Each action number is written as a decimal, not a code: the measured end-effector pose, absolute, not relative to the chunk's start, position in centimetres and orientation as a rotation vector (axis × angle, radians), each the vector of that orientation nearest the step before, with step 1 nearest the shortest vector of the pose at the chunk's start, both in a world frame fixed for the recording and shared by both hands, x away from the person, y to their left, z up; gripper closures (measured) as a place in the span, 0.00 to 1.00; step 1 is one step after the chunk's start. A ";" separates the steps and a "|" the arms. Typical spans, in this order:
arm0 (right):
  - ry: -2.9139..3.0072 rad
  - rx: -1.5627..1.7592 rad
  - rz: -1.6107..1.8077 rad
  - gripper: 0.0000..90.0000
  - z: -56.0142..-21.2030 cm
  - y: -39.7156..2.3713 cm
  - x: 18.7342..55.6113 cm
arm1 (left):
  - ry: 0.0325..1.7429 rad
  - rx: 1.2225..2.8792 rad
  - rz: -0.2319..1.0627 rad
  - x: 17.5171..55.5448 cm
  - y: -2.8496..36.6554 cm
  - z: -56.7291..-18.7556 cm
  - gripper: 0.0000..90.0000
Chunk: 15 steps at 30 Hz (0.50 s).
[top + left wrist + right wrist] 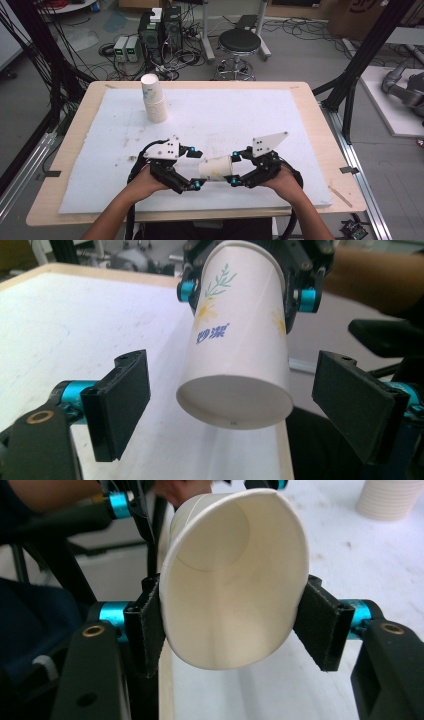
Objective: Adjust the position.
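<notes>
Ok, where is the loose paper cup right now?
In the high view the paper cup lies sideways near the table's front edge, held off the white mat between both grippers: the right gripper clamps its rim end, the open left gripper flanks its base.

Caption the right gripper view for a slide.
Right tongs squeeze a paper cup at its rim, mouth toward the camera.

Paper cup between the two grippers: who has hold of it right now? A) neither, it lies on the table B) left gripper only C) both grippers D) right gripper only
D: the right gripper pinches the paper cup at its rim end, squashing the mouth oval, while the left gripper has its pads standing apart from the cup's base.
</notes>
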State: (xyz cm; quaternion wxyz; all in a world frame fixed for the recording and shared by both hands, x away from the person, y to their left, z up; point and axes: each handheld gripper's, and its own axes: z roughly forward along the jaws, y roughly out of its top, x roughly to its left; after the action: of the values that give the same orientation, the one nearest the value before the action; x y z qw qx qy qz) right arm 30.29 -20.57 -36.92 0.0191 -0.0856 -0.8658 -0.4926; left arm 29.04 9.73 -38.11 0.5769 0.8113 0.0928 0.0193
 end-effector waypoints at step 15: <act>-2.863 -0.215 -1.226 0.40 -34.8 -18.4 31.0 | 0.214 2.027 0.077 29.4 9.0 -37.5 0.19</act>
State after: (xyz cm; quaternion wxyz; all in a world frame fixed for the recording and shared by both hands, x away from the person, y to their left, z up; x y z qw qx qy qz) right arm 31.02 -18.44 -34.79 0.0098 -0.0687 -0.9170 -0.3927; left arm 29.41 9.04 -37.48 0.5237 0.8466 0.0896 0.0323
